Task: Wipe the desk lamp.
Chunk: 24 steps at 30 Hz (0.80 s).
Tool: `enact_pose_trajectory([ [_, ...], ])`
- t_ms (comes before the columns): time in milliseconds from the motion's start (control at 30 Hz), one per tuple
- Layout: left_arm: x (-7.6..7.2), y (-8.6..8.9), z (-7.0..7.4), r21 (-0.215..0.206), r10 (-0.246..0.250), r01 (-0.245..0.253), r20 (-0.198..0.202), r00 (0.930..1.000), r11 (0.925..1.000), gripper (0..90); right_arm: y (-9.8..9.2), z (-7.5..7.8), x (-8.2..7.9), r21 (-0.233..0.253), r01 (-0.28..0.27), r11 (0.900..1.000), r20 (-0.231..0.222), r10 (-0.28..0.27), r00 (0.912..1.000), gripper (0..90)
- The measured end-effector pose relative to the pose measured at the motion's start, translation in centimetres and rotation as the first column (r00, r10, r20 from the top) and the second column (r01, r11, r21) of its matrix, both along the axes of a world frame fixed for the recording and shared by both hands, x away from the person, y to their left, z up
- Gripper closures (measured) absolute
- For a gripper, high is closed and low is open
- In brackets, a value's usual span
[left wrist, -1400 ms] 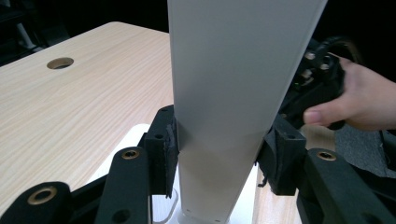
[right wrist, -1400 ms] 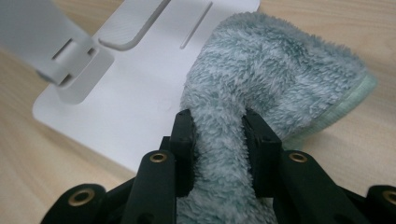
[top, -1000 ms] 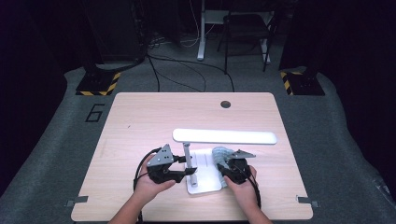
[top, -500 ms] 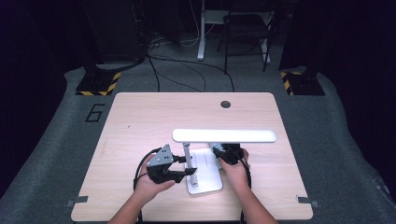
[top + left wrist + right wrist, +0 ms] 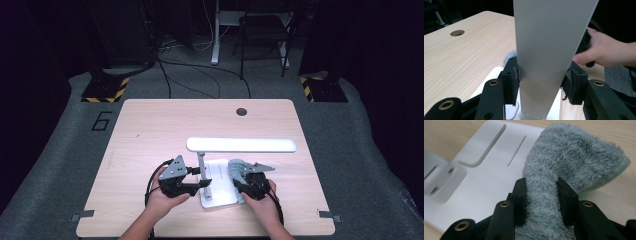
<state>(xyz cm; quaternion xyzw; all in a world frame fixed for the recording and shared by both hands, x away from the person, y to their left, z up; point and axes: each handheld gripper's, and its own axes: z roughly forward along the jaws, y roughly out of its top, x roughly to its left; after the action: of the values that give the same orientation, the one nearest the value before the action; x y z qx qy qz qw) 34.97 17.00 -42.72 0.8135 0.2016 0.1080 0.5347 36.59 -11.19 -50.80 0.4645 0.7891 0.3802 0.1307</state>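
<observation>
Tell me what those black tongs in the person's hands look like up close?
Both are matt black. The left tongs carry a grey three-cornered plate on top, and a black cable loops from them. The right tongs have a similar grey plate. In the gripper views, each jaw is an angular black arm with brass-coloured rivets and a flat dark pad. The forearms are bare, with no sleeves in sight.

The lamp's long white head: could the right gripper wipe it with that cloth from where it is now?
Probably yes. The right gripper holds the cloth on the lamp's base, and the lamp head hangs just beyond with nothing between.
</observation>
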Motion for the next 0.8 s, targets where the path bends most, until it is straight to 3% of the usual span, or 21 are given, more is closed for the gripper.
enact_pose_trajectory([
  [167, 0.1, 0.1, -0.1, -0.004, 0.007, -0.006, 0.004, 1.0, 1.0, 53.2, -0.5, 0.1, -2.0, -0.012, -0.026, 1.0, -0.002, 0.026, 0.9997, 64.7],
  [233, 0.1, 0.1, -0.1, -0.008, 0.02, -0.02, 0.004, 0.9998, 0.9998, 53.2, -1.1, 0.1, -2.7, 0.01, -0.036, 0.999, -0.01, 0.036, 0.9993, 65.7],
  [333, 0.1, 0.0, -0.1, -0.01, 0.024, -0.024, 0.005, 0.9997, 0.9997, 53.2, -1.7, 0.2, -2.9, 0.061, -0.006, 0.998, -0.037, 0.009, 0.9993, 66.6],
  [400, 0.1, 0.0, -0.1, -0.01, 0.027, -0.027, 0.0, 0.9996, 0.9996, 53.2, -1.7, 0.6, -3.2, 0.069, -0.002, 0.998, -0.012, 0.003, 0.9999, 66.6],
  [433, 0.1, 0.0, -0.1, -0.011, 0.027, -0.027, 0.0, 0.9996, 0.9996, 53.2, -1.6, 0.9, -3.4, 0.057, -0.025, 0.998, 0.026, 0.023, 0.9994, 66.5],
  [500, 0.1, 0.0, -0.1, -0.012, 0.029, -0.029, -0.001, 0.9996, 0.9995, 53.2, -0.9, 1.3, -4.0, 0.056, -0.063, 0.996, 0.057, 0.059, 0.9966, 66.3],
  [600, 0.1, -0.1, -0.1, -0.011, 0.032, -0.032, -0.002, 0.9995, 0.9994, 53.1, 0.0, 0.9, -4.4, 0.025, -0.11, 0.994, 0.045, 0.109, 0.993, 65.8],
  [733, 0.2, 0.0, 0.0, -0.004, 0.024, -0.024, 0.0, 0.9997, 0.9997, 52.8, 0.2, 0.7, -4.1, -0.009, -0.1, 0.995, 0.074, 0.1, 0.9922, 65.1],
  [800, 0.2, 0.0, 0.0, -0.001, 0.021, -0.021, -0.003, 0.9998, 0.9998, 52.6, 0.1, 0.4, -4.1, 0.009, -0.092, 0.996, 0.058, 0.091, 0.9942, 64.8],
])
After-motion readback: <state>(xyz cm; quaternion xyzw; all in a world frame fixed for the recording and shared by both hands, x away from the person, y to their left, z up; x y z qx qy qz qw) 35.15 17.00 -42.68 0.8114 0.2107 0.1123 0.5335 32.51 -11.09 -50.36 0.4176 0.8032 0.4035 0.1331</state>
